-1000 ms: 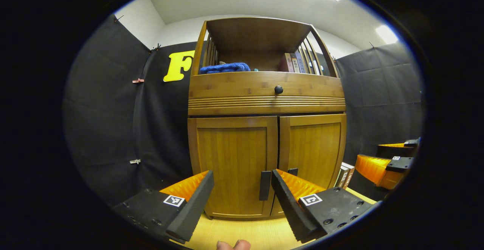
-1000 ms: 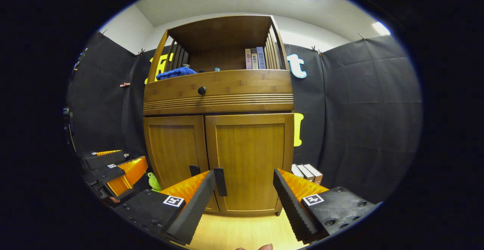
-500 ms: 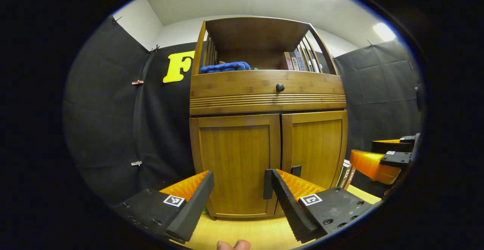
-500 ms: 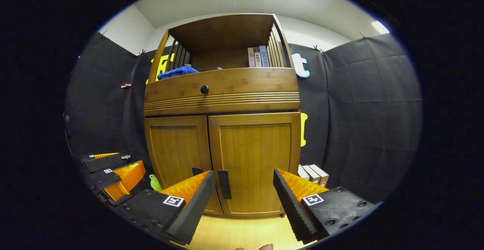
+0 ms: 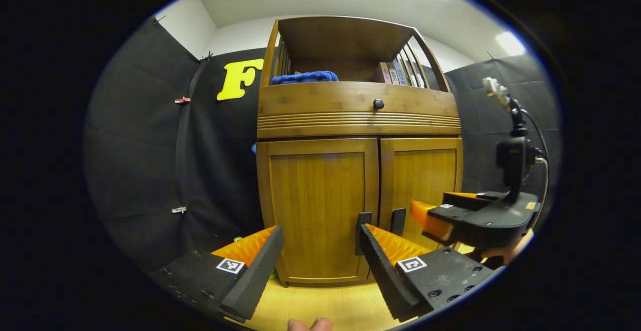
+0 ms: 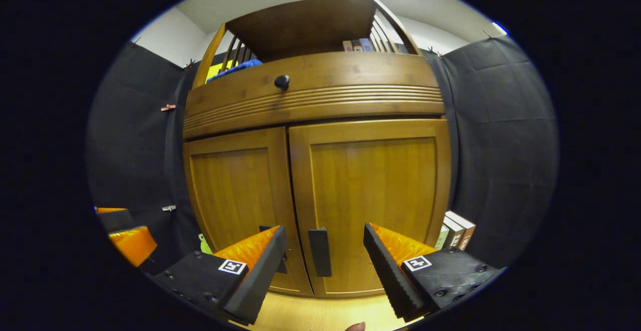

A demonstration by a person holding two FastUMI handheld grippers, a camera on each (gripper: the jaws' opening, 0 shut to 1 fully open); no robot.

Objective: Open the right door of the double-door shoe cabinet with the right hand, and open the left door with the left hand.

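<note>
Both cabinet doors (image 6: 370, 191) closed: the right gripper (image 6: 323, 266), fingers spread, frames the right handle (image 6: 319, 252); the left gripper (image 5: 320, 266) hangs open near the left handle (image 5: 363, 227).

Light wood floor (image 6: 320, 316) carries shoe cabinet (image 6: 320, 181); books (image 6: 455, 231) and green toy (image 6: 204, 245) beside it.

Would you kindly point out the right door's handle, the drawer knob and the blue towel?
Right door handle (image 6: 320, 252): right gripper view, middle of the bar.
Drawer knob (image 6: 282, 81): right gripper view, its face.
Blue towel (image 5: 304, 77): left gripper view, front fold.
</note>
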